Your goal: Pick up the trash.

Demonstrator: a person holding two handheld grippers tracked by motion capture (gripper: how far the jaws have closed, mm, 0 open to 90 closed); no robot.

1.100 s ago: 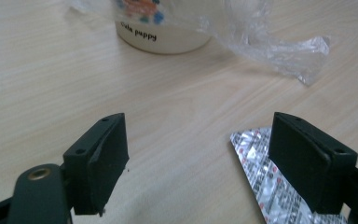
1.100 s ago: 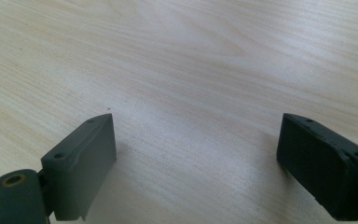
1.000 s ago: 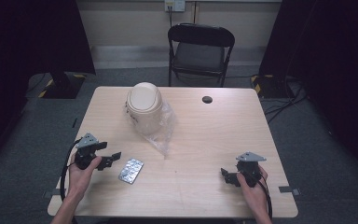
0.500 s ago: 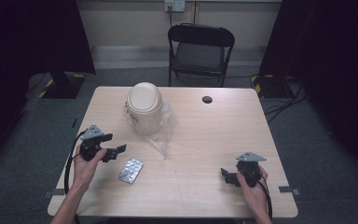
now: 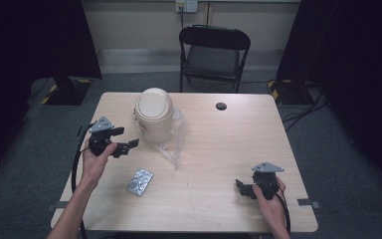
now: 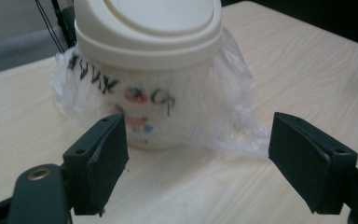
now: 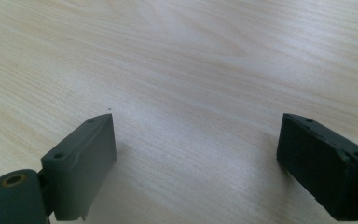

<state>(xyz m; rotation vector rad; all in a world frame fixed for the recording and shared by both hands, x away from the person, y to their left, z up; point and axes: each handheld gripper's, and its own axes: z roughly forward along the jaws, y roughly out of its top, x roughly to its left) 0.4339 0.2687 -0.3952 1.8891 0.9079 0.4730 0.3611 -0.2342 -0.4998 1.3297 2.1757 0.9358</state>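
The small cream bin (image 6: 149, 70) carries the only markings. On its front, seen through the clear plastic bag (image 6: 223, 112) around it, stands a row of dark hand-style letters, with red and blue printed marks below, toward 6 o'clock. The letters are blurred and partly creased over by the bag, so no word can be read.

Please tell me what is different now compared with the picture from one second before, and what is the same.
The left gripper has lifted away from the silver blister pack and moved toward the cream bin with its clear plastic bag. Its jaws are open with nothing between them. The right gripper, also open, the pack, the bin and the bag stayed where they were.
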